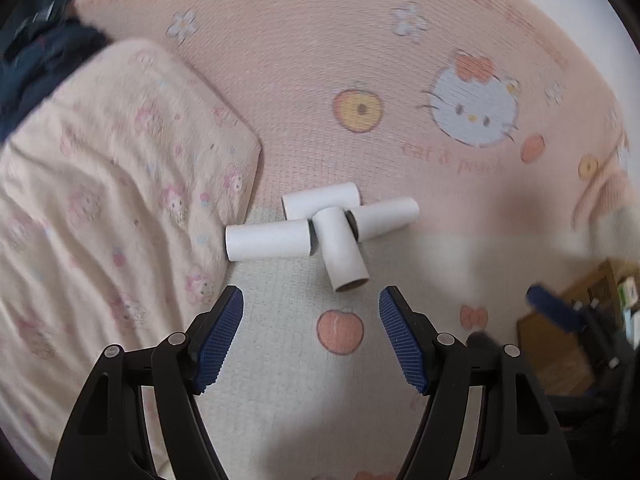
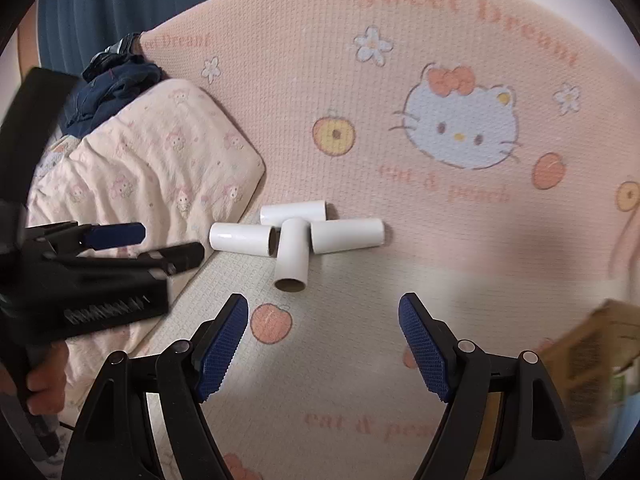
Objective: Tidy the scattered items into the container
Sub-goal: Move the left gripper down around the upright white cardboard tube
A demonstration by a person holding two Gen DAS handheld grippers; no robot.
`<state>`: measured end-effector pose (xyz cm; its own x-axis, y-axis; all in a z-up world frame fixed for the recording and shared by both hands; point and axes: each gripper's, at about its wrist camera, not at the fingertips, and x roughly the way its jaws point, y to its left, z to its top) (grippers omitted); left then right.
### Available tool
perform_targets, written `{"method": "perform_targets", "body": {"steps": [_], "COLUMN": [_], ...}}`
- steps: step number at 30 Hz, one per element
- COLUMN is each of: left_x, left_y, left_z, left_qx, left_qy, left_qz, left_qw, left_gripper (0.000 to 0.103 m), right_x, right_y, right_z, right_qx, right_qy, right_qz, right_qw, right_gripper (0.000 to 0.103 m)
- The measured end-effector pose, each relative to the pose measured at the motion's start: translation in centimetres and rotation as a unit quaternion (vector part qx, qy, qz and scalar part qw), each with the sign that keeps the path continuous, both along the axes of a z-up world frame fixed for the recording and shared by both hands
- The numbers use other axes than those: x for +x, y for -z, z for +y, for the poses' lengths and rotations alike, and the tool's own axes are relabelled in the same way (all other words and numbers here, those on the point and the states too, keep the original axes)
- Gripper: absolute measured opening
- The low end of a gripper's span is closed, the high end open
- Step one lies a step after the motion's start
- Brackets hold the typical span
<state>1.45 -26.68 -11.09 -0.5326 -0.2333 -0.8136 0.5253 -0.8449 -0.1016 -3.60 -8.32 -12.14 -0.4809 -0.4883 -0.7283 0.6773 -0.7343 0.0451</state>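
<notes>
I have my left gripper (image 1: pixel 311 300) with its black arms and blue ribbed pads spread as wide as it goes, holding nothing and touching nothing. My right gripper (image 2: pixel 323 308) is just as wide, also empty, its pads hanging above the pink woven bed mat printed with cats and peaches (image 2: pixel 400 80).

The four white cardboard tubes (image 2: pixel 296 236) lie in a tight cluster on the mat, just ahead of both grippers. Three lie crosswise, one behind and one to each side; the fourth (image 2: pixel 293 254) lies across the middle with its brown open end facing me. Its sides touch or nearly touch the ends of the left tube (image 2: pixel 242 239) and the right tube (image 2: pixel 347 235).

To the left, the pale folded quilt with small pink figures (image 2: pixel 160 168) rises as a soft edge close beside the left tube, so room there is tight. In the right wrist view my left gripper (image 2: pixel 168 246) hangs over that quilt, gripped by a hand (image 2: pixel 44 380) low at the frame edge. Bare mat opens to the right and toward me. A brown cardboard box (image 2: pixel 596 352) sits at the far right edge, blurred. Dark blue clothing (image 2: pixel 116 88) lies behind the quilt.
</notes>
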Motion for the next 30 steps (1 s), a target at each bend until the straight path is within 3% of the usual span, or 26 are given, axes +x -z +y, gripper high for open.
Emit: {"method": "perform_targets", "body": {"steps": [6, 9, 12, 15, 20, 27, 30], "left_x": [-0.1, -0.6, -1.1, -2.3, -4.2, -7.0, -7.9], "left_y": [3.7, 5.3, 6.9, 9.2, 11.4, 13.5, 13.8], "left_z": [-2.5, -3.3, -4.1, -5.4, -6.6, -8.1, -8.3], "left_qx": [0.084, 0.097, 0.106, 0.162, 0.248, 0.310, 0.301], "left_qy": [-0.001, -0.016, -0.027, -0.032, -0.005, -0.035, -0.041], "left_qz": [0.043, 0.048, 0.062, 0.052, 0.067, 0.060, 0.055], "left_qw": [0.9956, 0.9940, 0.9921, 0.9850, 0.9664, 0.9483, 0.9511], "left_gripper": [0.066, 0.060, 0.055, 0.046, 0.046, 0.052, 0.053], "right_x": [-0.9, -1.8, -3.0, -4.5, -5.5, -6.5, -7.2], "right_y": [4.2, 5.6, 7.0, 8.3, 10.6, 13.3, 13.9], "right_z": [-1.9, -2.0, -2.0, -2.9, -4.1, -4.2, -4.1], "right_qx": [0.021, 0.010, -0.025, -0.033, -0.010, -0.028, -0.033], "right_qy": [0.027, 0.043, 0.050, 0.051, 0.037, 0.037, 0.043], "right_qz": [0.010, 0.011, -0.019, -0.052, -0.054, -0.093, -0.106], "right_qw": [0.999, 0.999, 0.998, 0.997, 0.998, 0.995, 0.993], "right_gripper": [0.076, 0.076, 0.076, 0.076, 0.076, 0.076, 0.076]}}
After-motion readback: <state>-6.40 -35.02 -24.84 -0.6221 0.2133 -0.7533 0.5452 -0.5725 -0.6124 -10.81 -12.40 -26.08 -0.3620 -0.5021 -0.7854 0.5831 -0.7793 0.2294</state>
